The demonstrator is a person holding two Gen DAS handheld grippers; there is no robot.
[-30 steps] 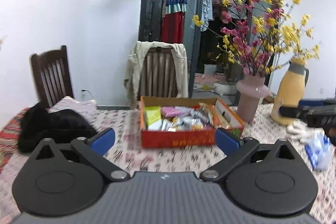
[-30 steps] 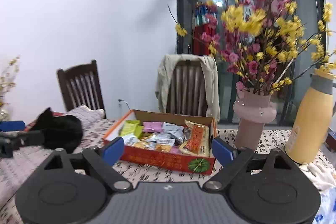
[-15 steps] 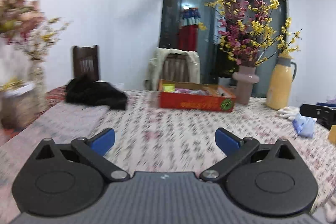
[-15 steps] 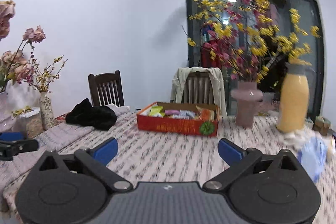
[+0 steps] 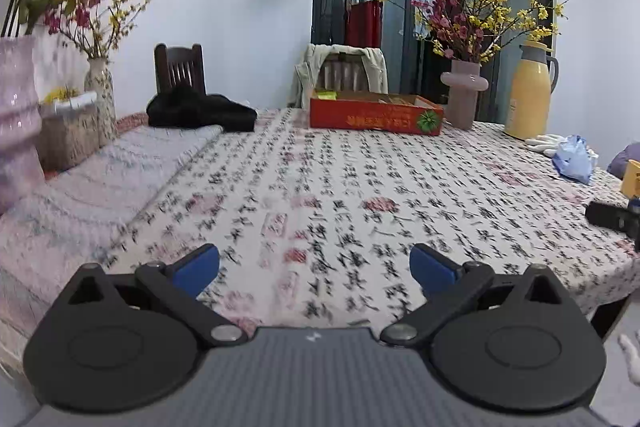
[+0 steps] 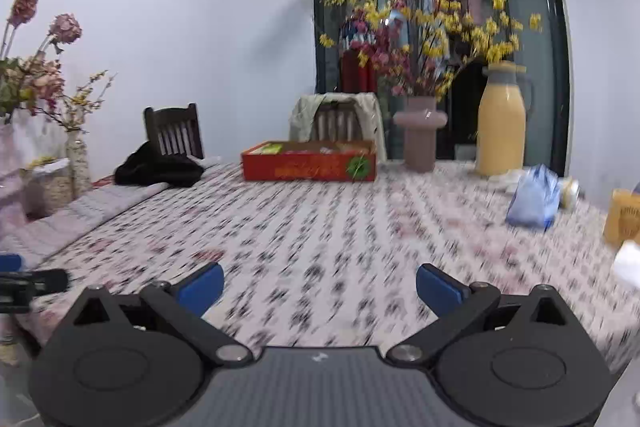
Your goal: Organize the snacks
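The left gripper (image 5: pixel 314 267) sits at the bottom of its frame with both blue pads spread wide and nothing between them; only patterned tablecloth (image 5: pixel 320 187) shows in the gap. The right gripper (image 6: pixel 319 285) reads the same: pads fully apart, empty, bare cloth between them. Each gripper's dark tip appears at the edge of the other's view, low on the table side.

The red snack box (image 6: pixel 309 166) stands in the upper middle of both views, well apart from both grippers, on the far part of the table. It is a shallow open cardboard tray with a green rosette on its front wall. Packets in green, pink and orange lie inside; from this low angle only their tops show, and their arrangement cannot be judged.

Judgement on progress: no loose snacks lie on the cloth near the grippers, so sorting appears either complete or not yet started.

Beside the box stand a pink vase (image 6: pixel 420 137) and a yellow flask (image 6: pixel 501 131).
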